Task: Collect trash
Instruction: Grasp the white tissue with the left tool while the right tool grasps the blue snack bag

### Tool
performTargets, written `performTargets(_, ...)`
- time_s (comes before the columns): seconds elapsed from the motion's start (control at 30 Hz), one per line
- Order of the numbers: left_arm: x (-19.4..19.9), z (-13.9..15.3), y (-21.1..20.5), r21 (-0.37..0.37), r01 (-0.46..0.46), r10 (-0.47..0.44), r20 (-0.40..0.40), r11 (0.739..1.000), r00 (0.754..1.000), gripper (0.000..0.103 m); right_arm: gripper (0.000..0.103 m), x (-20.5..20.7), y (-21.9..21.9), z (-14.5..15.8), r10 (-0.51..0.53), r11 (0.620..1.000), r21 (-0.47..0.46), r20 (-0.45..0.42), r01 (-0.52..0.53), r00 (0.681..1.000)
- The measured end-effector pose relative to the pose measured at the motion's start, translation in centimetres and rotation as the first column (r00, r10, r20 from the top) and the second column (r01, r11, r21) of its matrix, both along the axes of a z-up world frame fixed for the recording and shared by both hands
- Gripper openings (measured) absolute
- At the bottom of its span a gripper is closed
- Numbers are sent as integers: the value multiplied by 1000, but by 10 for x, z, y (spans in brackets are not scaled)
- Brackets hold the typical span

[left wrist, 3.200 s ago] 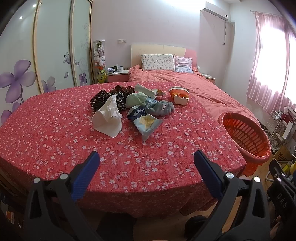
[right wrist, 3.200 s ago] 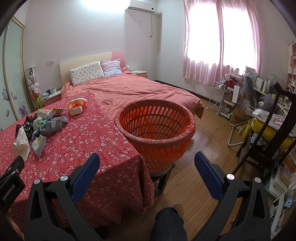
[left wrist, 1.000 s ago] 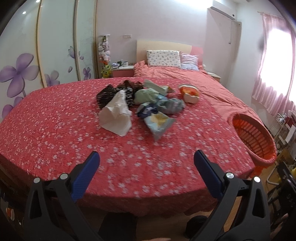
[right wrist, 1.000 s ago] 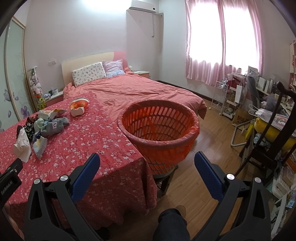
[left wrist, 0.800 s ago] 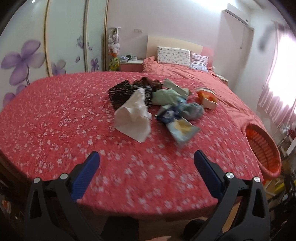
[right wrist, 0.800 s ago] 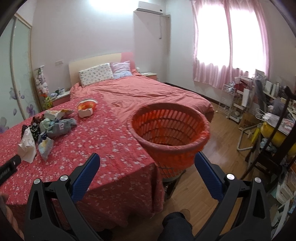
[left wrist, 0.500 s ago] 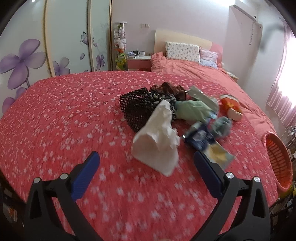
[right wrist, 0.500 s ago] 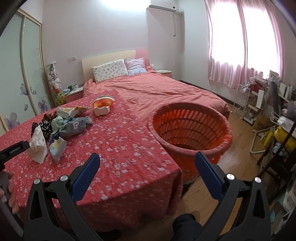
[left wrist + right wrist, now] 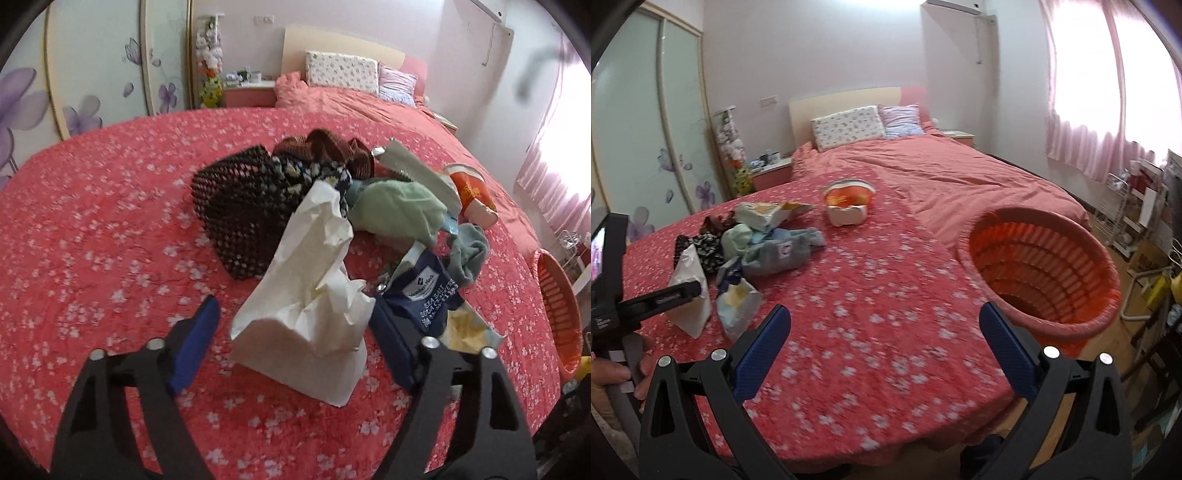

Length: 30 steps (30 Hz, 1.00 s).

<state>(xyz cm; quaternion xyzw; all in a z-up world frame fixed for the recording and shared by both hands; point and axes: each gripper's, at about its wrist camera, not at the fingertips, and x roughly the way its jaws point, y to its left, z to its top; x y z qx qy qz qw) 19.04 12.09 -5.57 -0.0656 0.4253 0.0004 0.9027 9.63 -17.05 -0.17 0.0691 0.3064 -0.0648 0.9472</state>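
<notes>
Moved in close on the trash pile since the earlier frames: left gripper (image 9: pixel 295 339) now low over the worktop (image 9: pixel 92 236), jaws released and spread to either side of the crumpled white paper bag (image 9: pixel 310 280), pads not yet touching it. Just right of the bag, a dark blue cracker packet (image 9: pixel 424 291). Right gripper (image 9: pixel 884 341) hovering with jaws released, holding nothing, orange basket (image 9: pixel 1041 258) off its right.

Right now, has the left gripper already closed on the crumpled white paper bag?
No. The left gripper is open, its blue fingers on either side of the crumpled white paper bag, which lies on the red floral cloth.
</notes>
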Motion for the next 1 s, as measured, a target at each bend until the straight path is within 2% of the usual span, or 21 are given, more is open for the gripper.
performTargets(0.07,3,-3,0,-30,17,-17,-1,999,1000,65,101,5,5,0,23,1000,-1,-2,-23,1000)
performTargets(0.23,-2,0,2,-44,31,-29,31,999,999,56,101,20,16,-5,72,997,19,-17,-71,997)
performTargets(0.47,-20,13,8,-10,49,-48,89,999,995,46,101,36,35,-10,139,990,33,-30,-138,990)
performTargets(0.73,-45,35,27,-23,41,-37,156,999,987,45,100,55,61,-14,212,976,61,-37,-210,976)
performTargets(1.0,-58,64,53,-39,10,-1,219,999,976,46,85,81,84,-31,278,957,117,-97,-266,956)
